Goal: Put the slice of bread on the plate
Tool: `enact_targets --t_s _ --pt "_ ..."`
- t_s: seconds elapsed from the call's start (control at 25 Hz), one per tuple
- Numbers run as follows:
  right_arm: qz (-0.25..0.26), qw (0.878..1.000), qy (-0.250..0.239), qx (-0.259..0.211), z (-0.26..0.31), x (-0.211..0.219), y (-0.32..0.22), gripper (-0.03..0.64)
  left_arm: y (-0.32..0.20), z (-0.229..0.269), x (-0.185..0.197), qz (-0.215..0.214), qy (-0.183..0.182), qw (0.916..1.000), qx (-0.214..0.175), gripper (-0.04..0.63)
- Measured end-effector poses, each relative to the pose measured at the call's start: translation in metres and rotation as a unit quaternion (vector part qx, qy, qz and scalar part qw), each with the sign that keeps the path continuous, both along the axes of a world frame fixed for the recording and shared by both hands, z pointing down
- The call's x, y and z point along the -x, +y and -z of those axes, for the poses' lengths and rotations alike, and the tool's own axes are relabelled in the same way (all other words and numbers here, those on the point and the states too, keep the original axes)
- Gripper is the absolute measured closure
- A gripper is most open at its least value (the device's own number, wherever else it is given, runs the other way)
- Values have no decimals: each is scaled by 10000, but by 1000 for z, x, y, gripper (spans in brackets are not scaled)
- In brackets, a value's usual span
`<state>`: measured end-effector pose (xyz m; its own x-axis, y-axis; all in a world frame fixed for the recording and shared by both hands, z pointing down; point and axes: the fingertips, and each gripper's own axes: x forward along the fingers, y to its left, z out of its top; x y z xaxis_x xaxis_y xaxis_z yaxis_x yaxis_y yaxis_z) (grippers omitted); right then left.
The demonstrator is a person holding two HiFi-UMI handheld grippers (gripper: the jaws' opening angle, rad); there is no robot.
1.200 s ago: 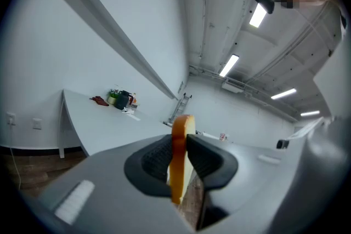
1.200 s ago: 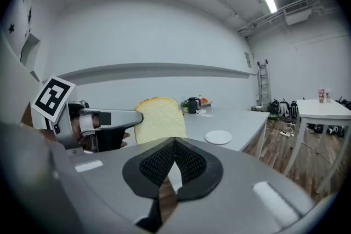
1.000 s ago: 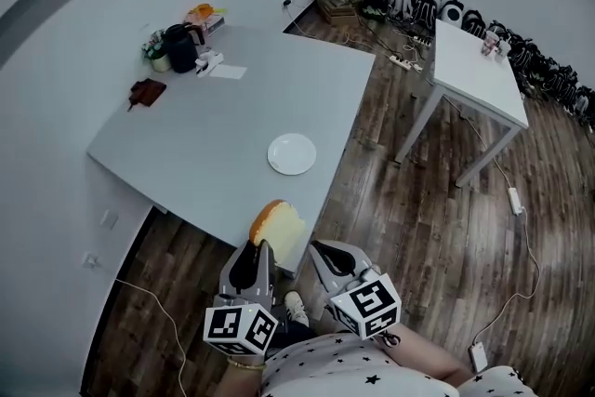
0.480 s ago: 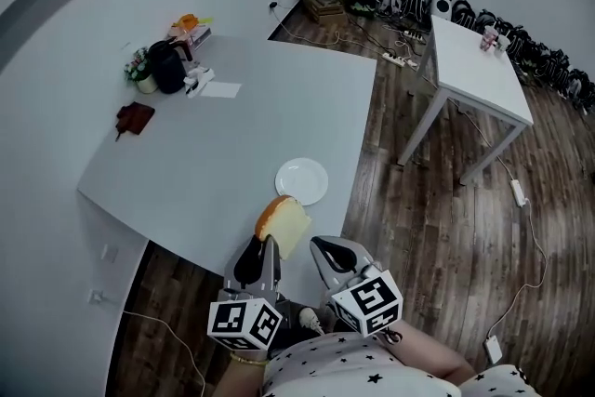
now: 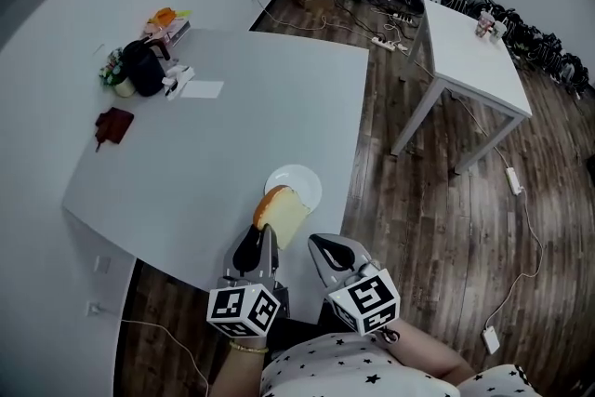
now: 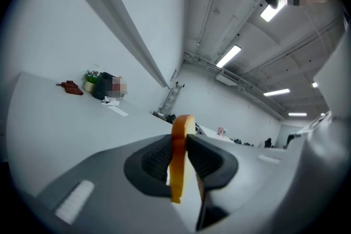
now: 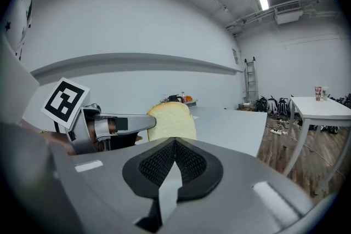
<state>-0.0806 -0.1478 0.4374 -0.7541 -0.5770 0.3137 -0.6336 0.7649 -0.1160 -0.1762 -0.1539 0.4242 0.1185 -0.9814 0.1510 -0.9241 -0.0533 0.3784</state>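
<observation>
Bread slice (image 5: 282, 214) hangs over the near edge of the grey table (image 5: 232, 107), its far end overlapping the white plate (image 5: 307, 178) in the head view. Your left gripper (image 5: 263, 242) pinches it by one edge. Your right gripper (image 5: 327, 251) is pressed together on nothing. It is likely light, soft and crushable, so a gentle edge grip suits it.

White plate (image 5: 302, 180) near the grey table (image 5: 251, 107) front edge, bare tabletop open all round it. The slice of bread (image 5: 284, 217), gripped by the left gripper (image 5: 264, 237), hangs over its near rim. Jug (image 5: 141, 68), paper (image 5: 202, 89) and dark red object (image 5: 113, 125) stand well apart, far left
</observation>
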Motion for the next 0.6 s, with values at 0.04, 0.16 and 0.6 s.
enact_targets --t_s 0.04,0.16,0.6 --pt "30 10000 17 9 -2 1 -6 618 -7 -4 0 -2 0 10000 38 506" --pt "83 9999 76 40 -6 6 -26 618 -26 -17 1 6 35 9999 165 506" --pt "45 9987 315 394 -35 3 -66 618 -84 -63 -2 -6 625 9961 627 505"
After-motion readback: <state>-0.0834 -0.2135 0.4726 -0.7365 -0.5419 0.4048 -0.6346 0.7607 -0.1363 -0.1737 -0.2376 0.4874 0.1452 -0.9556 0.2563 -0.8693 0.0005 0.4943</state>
